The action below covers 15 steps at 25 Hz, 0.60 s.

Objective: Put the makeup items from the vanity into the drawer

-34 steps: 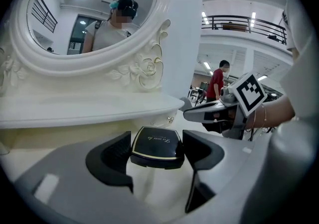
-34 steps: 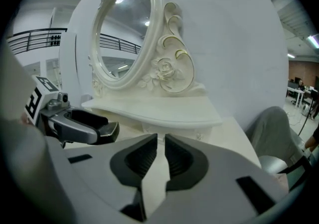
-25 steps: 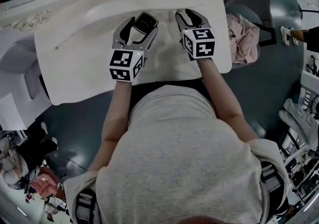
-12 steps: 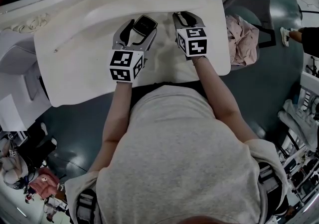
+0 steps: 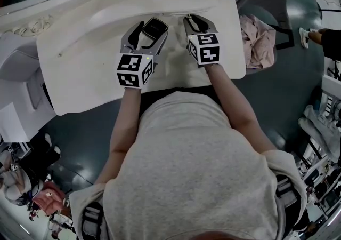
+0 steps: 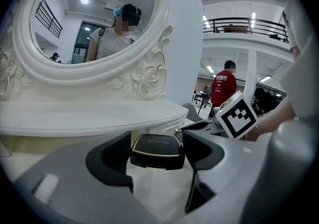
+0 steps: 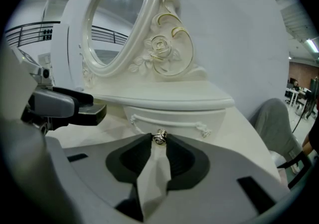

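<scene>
Now both forearms reach forward, tilted down. Left gripper (image 5: 151, 26) pinches the black compact (image 6: 156, 144) over the vanity (image 5: 90, 57), its gold lettering unreadable. Right gripper (image 5: 197, 18) jaws have just been closing on the drawer knob (image 7: 159, 137).

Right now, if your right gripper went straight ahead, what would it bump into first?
The small metal drawer knob: it already sits between the tips of the right gripper's jaws, which have just been closing round it. Straight behind it stands the white drawer front, so that would likely stop it.
</scene>
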Tool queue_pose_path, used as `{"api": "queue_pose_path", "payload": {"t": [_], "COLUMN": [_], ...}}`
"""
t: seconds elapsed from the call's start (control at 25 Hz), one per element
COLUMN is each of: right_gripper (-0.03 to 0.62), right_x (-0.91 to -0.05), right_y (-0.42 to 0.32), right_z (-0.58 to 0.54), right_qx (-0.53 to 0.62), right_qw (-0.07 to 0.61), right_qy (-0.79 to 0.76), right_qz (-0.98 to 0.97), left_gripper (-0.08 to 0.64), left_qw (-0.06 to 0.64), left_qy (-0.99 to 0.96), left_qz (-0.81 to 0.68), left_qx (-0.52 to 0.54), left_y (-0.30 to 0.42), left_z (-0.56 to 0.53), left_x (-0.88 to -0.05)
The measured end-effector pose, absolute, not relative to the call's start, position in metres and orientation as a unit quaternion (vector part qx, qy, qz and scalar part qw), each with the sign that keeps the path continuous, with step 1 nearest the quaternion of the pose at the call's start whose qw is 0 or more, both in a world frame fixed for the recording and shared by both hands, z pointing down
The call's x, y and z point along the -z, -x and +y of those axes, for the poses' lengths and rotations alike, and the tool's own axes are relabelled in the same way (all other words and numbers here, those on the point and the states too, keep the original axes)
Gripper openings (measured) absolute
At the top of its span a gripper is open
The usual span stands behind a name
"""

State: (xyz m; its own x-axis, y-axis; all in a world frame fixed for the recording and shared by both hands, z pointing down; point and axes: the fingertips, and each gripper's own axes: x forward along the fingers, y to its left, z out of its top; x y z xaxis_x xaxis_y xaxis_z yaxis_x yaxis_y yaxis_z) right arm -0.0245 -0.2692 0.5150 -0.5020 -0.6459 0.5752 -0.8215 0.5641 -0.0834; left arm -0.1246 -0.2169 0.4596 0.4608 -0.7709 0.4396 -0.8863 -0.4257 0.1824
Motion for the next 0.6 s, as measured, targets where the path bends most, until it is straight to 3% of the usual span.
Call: {"api": "queue_pose_path", "payload": {"t": [0.6], "right_gripper": [0.101], "right_x": [-0.515], "right_y": [0.017], "right_z": [-0.244], "right_qx": [-0.175], "right_qw": [0.251], "right_qy": [-0.419], "right_qz": [-0.855], "left_gripper": [0.33], "left_qw": [0.184], "left_qy": [-0.854], "left_qz": [-0.463], "left_qx": [-0.153], "left_y": [0.095], "left_z": [-0.222], "left_x": [-0.44]}}
